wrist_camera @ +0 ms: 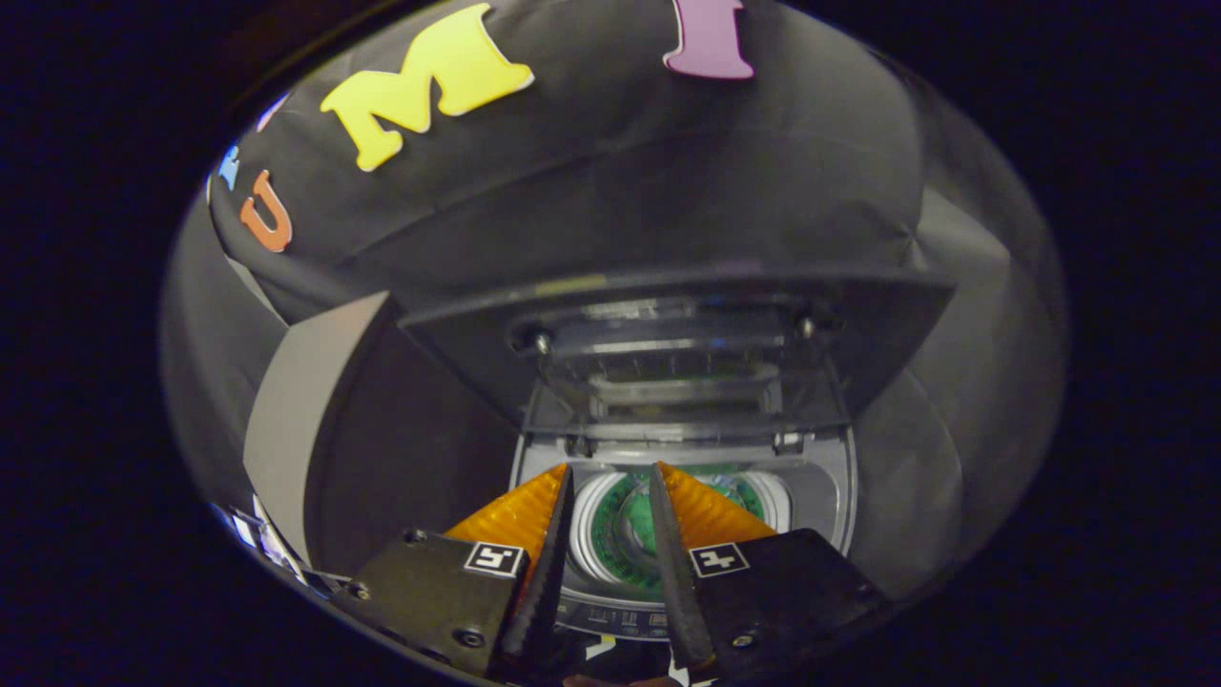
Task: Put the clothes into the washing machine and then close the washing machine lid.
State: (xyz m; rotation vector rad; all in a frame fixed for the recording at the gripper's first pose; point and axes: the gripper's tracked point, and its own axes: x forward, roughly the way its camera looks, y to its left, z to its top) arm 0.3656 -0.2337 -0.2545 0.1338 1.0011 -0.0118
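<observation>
Gripper poised over the open washing machine, fingers parted and holding nothing.

Nearest, the gripper hangs just above the washing machine with a gap between its fingers and nothing pinched there. Through that gap, down in the machine, sits the drum, and something green lies inside it; I take that for the clothes, though it could be the drum floor. Behind the drum opening, the lid stands raised, hinged at the machine's back edge, its clear panel facing the fingers. If the clothes are in, the lid is next: stiff, smooth, fairly light plastic, likely to swing freely and drop once tipped, so I would take its upper free edge and guide it down.
</observation>
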